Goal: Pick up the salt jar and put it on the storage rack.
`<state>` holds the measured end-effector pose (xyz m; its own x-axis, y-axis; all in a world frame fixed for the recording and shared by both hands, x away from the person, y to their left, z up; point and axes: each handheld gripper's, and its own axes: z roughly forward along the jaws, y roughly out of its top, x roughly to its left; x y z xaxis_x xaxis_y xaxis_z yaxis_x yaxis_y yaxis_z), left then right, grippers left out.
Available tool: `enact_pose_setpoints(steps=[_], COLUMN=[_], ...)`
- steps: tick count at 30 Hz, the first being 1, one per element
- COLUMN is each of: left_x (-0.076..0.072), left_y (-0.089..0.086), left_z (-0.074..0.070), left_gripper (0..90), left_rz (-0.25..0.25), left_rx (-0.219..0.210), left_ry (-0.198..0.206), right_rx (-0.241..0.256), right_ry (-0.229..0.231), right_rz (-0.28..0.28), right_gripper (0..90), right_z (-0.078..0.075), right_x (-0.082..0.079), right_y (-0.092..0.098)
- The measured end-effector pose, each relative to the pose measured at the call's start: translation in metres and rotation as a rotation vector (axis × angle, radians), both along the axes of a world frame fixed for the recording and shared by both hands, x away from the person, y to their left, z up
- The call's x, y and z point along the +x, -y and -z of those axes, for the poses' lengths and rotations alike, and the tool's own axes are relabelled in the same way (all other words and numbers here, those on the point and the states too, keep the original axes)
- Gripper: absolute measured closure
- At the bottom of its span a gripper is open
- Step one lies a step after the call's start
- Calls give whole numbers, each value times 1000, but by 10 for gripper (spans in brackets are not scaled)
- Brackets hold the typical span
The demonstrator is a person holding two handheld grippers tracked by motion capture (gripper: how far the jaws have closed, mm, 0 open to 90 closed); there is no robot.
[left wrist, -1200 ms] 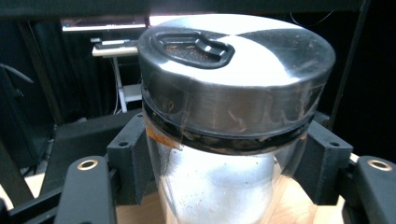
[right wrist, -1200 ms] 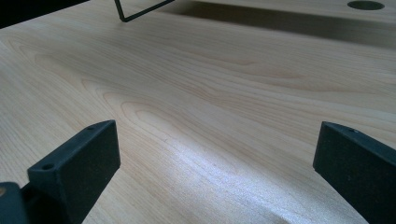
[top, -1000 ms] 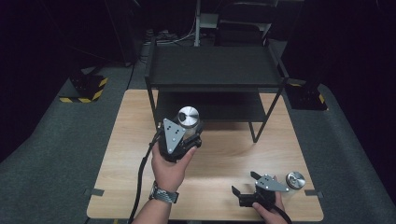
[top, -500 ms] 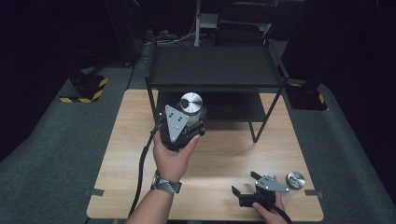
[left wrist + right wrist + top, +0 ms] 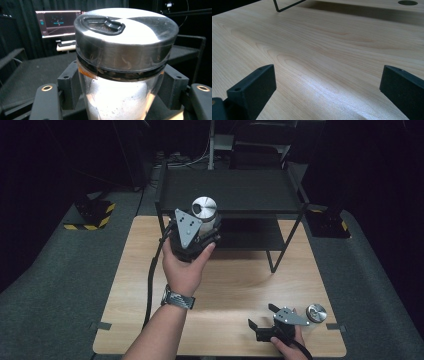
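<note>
A clear jar with a brushed metal lid is held up in front of the black rack, its lid about level with the top shelf. My left gripper is shut on its body. In the left gripper view the jar holds white powder, and the left gripper presses it from both sides. My right gripper rests low at the table's front right, open, jaws pointing left. In the right gripper view the right gripper has bare wood between its jaws.
A second metal-lidded jar stands just right of the right gripper near the table's front right corner. The two-shelf rack takes up the back of the wooden table; its thin leg stands ahead of the right gripper. A monitor glows behind.
My left gripper has carried the jar up and away from me, from in front of the lower shelf to the height of the top shelf. The right gripper has stayed still.
</note>
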<state>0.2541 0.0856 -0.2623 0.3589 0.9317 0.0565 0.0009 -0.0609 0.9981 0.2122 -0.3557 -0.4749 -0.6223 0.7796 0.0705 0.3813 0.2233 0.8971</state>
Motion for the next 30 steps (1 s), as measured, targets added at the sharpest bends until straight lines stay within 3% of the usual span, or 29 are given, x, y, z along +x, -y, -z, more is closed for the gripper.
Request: enact_pose_setpoints(steps=[5,13,17,26,30], left_x=[7,19,28,47,65], left_y=[2,6,6,17,25], left_z=[-11,-14,-19,-28,-37], left_gripper=[313,313,313,312,313], left_rz=[-19,-35,-34,-62,-73], left_rx=[1,-1,-25,-1,22], left_ry=[8,27,19,27,16], right_rx=[1,0,-1,3,3], right_ry=[1,4,4,3,4], right_rz=[-3,-3,-4,-5,-8], right_gripper=[3,3,3,3,3], right_z=[0,0,0,0,1], right_x=[0,0,-1,-1,-1], right_y=[0,0,0,2,3])
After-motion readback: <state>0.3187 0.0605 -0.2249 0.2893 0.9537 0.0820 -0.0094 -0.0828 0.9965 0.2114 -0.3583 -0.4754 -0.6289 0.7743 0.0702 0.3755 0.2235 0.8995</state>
